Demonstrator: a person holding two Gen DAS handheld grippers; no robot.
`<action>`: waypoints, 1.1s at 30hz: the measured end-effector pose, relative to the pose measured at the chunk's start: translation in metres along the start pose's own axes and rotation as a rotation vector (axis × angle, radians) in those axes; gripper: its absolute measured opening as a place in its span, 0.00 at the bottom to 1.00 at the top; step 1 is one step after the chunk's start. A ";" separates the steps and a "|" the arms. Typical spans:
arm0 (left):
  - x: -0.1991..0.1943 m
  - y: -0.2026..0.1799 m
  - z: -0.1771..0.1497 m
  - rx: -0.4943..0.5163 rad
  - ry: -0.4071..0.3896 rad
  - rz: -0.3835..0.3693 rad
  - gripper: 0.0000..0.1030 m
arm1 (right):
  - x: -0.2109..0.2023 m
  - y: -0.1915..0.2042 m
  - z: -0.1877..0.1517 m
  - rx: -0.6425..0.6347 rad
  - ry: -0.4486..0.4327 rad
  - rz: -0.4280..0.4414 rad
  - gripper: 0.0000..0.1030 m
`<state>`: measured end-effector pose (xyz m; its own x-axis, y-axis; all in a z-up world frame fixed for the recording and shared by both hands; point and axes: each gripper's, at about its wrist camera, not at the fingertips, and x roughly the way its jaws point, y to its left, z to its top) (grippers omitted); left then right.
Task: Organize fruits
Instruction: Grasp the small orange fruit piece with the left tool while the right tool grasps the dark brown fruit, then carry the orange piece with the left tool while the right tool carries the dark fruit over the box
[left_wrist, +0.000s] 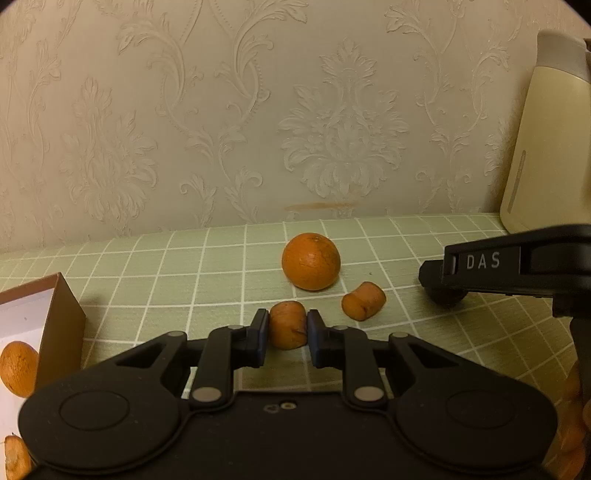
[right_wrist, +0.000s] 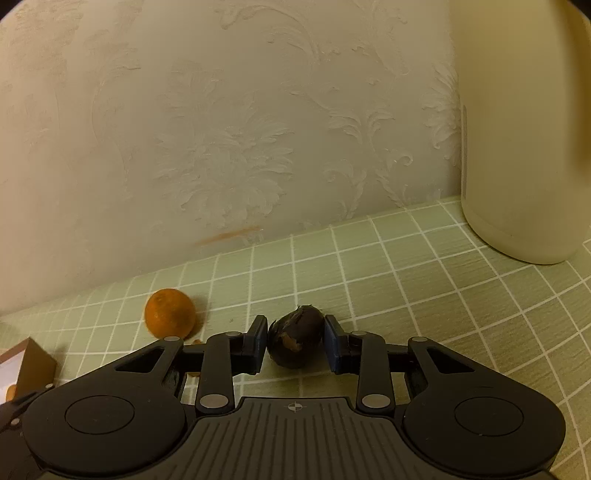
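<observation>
My left gripper (left_wrist: 287, 318) is shut on a small orange fruit piece (left_wrist: 286, 334) that rests on the green checked tablecloth (left_wrist: 184, 280). A second such piece (left_wrist: 364, 305) lies just to its right, and a whole orange (left_wrist: 311, 260) sits behind them. In the right wrist view my right gripper (right_wrist: 295, 326) has both pads against a dark round fruit (right_wrist: 295, 341) on the cloth. The orange (right_wrist: 170, 313) lies to its left. From the left wrist view the right gripper (left_wrist: 436, 280) shows side-on at the right.
A brown box (left_wrist: 62, 325) with a white inside stands at the left and holds an orange (left_wrist: 16, 367). Its corner (right_wrist: 35, 363) also shows in the right wrist view. A tall cream container (right_wrist: 524, 147) stands at the back right against the patterned wall.
</observation>
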<state>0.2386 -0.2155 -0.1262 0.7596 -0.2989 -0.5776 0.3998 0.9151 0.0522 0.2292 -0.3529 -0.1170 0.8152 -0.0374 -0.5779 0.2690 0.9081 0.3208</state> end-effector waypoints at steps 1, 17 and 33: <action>-0.001 0.000 0.000 -0.003 0.000 -0.001 0.12 | -0.002 0.001 -0.001 -0.009 -0.004 0.004 0.32; -0.042 0.008 -0.002 -0.036 -0.010 -0.019 0.12 | -0.055 0.023 -0.026 -0.075 -0.003 0.072 0.32; -0.125 0.013 -0.018 0.008 -0.064 -0.038 0.11 | -0.138 0.044 -0.065 -0.115 -0.014 0.118 0.32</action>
<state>0.1397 -0.1612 -0.0686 0.7751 -0.3502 -0.5259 0.4326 0.9008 0.0379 0.0956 -0.2810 -0.0720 0.8448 0.0678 -0.5307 0.1107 0.9483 0.2974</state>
